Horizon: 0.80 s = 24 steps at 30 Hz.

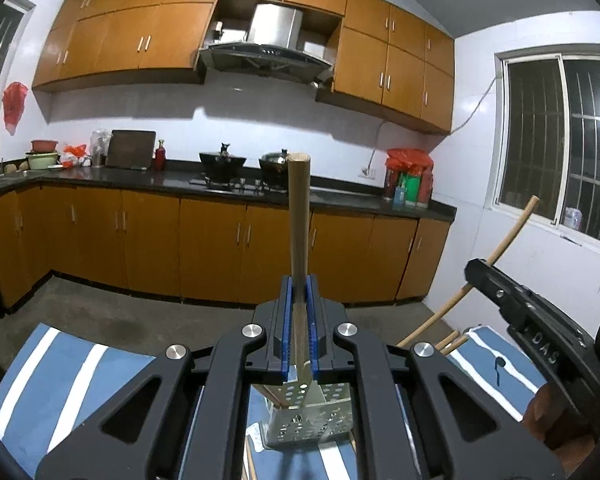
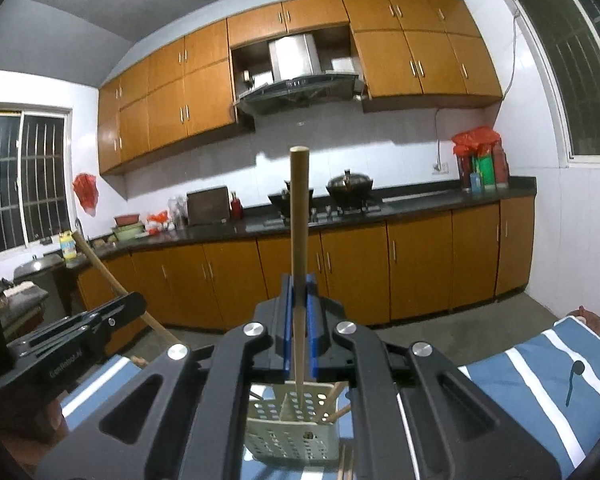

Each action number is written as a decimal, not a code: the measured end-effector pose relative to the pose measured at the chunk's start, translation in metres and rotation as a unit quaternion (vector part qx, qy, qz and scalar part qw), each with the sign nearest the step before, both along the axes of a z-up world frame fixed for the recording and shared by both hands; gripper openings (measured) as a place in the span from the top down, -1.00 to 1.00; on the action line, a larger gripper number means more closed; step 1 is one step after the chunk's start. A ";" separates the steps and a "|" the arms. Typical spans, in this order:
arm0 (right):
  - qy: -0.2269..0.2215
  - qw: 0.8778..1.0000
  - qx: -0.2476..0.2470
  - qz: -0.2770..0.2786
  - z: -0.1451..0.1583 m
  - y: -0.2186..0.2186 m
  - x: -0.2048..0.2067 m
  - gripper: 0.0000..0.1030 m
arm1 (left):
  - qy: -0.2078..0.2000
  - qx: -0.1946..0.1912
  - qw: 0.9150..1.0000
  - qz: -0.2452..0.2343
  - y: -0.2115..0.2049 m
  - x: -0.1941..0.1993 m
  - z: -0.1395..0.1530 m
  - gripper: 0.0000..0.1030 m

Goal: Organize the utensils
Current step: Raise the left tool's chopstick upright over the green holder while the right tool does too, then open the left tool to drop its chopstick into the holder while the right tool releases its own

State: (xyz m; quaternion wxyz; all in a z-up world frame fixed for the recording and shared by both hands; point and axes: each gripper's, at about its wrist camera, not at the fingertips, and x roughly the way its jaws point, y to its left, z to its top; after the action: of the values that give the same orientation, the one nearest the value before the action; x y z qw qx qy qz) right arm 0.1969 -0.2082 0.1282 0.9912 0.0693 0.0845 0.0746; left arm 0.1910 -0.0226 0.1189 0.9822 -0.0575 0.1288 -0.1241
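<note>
Below centre of both frames, perforated pale metal utensil caddy (image 1: 310, 416) on blue-white striped table (image 1: 60, 364). Left hand-held gripper (image 1: 300, 320) & right hand-held gripper (image 2: 299, 320) each clamp a wooden-handled utensil (image 1: 299, 220) (image 2: 299, 216) upright over it. Risk: handles collide w/ sticks inside, caddy tips.

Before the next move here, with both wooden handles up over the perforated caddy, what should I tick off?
1. Left gripper shut on its wooden utensil: ok.
2. Right gripper shut on its wooden stick: ok.
3. Left utensil's lower end over the perforated caddy: ok.
4. Right stick's lower end inside a caddy compartment: cannot tell how deep.
5. Free room in the caddy beside the utensils already in it: cannot tell.
6. Caddy upright on the striped cloth: ok.
</note>
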 end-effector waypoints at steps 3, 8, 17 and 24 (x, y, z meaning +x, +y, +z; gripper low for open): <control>0.022 1.000 -0.005 0.003 -0.012 0.002 0.010 0.84 | 0.019 0.011 1.000 -0.008 -0.006 0.009 -0.012 0.85; 0.041 0.999 -0.011 0.003 -0.022 0.005 0.013 0.59 | 0.042 0.009 0.999 -0.009 -0.005 0.013 -0.022 0.72; 0.010 1.000 -0.005 -0.012 -0.004 -0.011 -0.021 0.32 | 0.016 -0.014 1.000 -0.002 0.009 -0.009 -0.002 0.21; 0.059 0.996 0.010 -0.072 -0.027 -0.055 -0.046 0.18 | -0.006 -0.039 0.999 0.026 0.039 -0.055 -0.001 0.05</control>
State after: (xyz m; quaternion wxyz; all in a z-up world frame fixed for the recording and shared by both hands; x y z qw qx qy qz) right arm 0.1510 -0.2633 0.1011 0.9865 0.0891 0.1373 -0.0002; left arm 0.1361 0.0165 0.1182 0.9828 -0.0987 0.1168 -0.1035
